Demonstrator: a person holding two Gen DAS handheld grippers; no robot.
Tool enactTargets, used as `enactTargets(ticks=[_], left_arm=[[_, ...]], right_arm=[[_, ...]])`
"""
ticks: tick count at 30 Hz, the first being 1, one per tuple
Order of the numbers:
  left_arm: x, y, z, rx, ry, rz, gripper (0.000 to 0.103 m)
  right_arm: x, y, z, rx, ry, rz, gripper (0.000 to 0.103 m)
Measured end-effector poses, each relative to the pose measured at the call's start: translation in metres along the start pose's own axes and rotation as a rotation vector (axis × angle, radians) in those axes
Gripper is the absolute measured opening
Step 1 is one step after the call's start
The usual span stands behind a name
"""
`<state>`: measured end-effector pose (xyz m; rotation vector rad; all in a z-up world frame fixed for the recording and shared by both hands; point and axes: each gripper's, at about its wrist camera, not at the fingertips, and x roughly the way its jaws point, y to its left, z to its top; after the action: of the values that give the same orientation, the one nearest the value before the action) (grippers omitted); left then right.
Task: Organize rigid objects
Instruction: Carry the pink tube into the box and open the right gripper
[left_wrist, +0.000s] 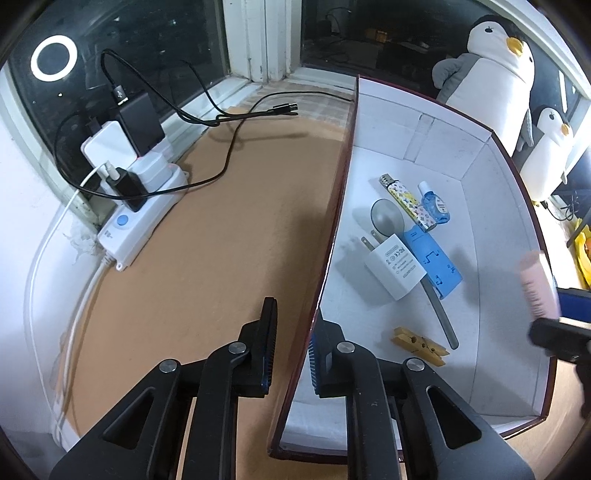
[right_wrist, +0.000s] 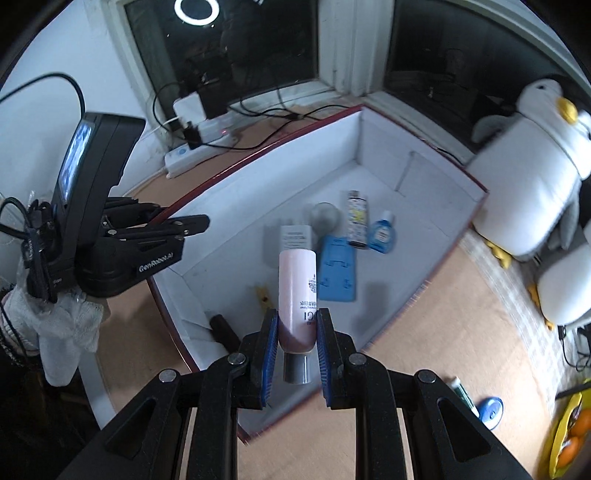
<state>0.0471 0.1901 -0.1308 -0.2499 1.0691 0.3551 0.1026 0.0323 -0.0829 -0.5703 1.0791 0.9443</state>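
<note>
Left gripper (left_wrist: 290, 354) has its jaws clenched on the left wall of the box (left_wrist: 334, 229), one pad outside, one inside, steadying it. Right gripper (right_wrist: 295, 350) is grasping a pink bottle (right_wrist: 297, 291) low on the body near the dark cap, nose pointing forward, hanging over the near end of the box and not touching the floor of it. Inside the box, left to right: a clothespin (left_wrist: 421, 345) near the left wall, a white charger (left_wrist: 395, 266) lying on a spoon (left_wrist: 388, 218), a blue plastic piece (left_wrist: 432, 258), a patterned lighter (left_wrist: 406, 203), and a small blue bottle (left_wrist: 432, 201) furthest from that wall. A dark cylinder (right_wrist: 223, 330) sits in the near corner of the box. Risks: the bottle is held at one end only, so it could pivot or slip when lowered; dropped straight down it likely lands on the clothespin or charger and knocks the pile about; if the left jaws let go, the thin wall could flex and the box slide. Box sits on a tan table (left_wrist: 207, 258). Left of the box there's a power strip (left_wrist: 136, 218) with plugs and loose black cables; right of it, two penguin plush toys (left_wrist: 491, 62). Dark window behind, ring light reflected in it.
</note>
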Motion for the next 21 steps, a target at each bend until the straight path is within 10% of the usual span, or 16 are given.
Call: enactTargets(ticks=[21], left_arm=[[0.002, -0.001, 0.000, 0.004, -0.005, -0.003, 0.011]], right_arm=[[0.047, 0.021, 0.010, -0.036, 0.092, -0.007, 0.018]])
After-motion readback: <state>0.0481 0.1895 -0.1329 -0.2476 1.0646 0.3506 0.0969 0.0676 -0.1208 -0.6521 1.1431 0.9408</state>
